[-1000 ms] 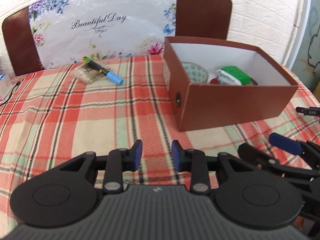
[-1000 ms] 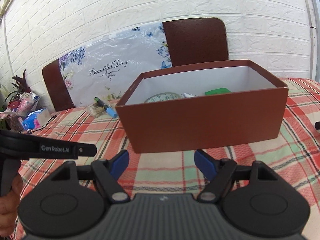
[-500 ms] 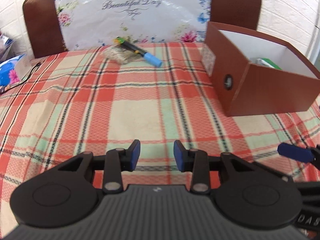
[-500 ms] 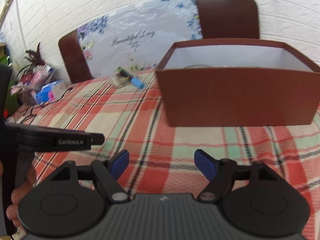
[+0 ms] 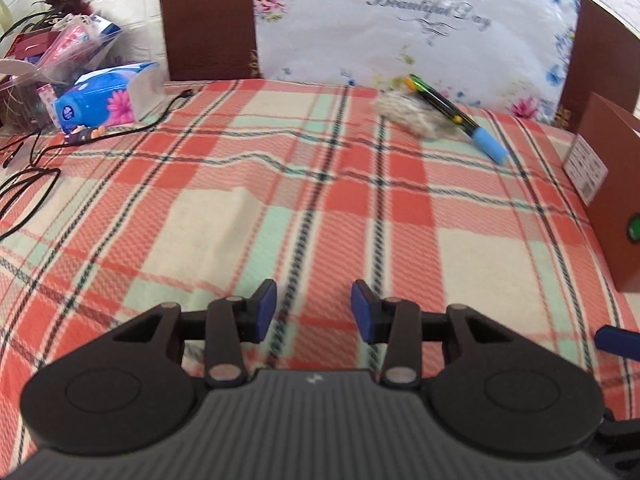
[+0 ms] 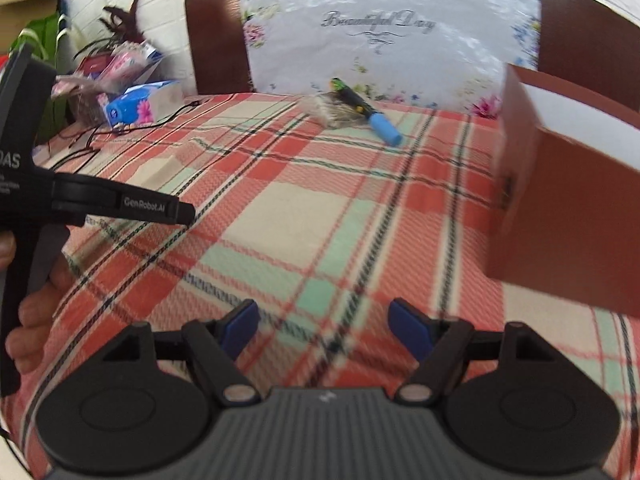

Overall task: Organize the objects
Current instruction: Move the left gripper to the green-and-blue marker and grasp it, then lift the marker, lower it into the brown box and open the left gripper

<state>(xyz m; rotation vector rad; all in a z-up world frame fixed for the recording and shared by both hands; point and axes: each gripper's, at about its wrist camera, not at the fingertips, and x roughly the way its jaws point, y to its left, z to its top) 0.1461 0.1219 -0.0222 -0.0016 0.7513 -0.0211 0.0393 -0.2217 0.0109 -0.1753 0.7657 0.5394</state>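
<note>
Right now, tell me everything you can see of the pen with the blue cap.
The pen is slim, with a dark barrel marked in yellow and green, a green far end and a fat light-blue cap at its near end. It looks like plastic. It lies flat and slanted near the far edge of the plaid tablecloth, partly resting on a pale crumpled bundle, in front of the floral sheet. Neither gripper touches it.

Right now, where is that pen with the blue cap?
The pen lies at the far side of the checked tablecloth, resting across a pale bundle, left of the brown box.
</note>
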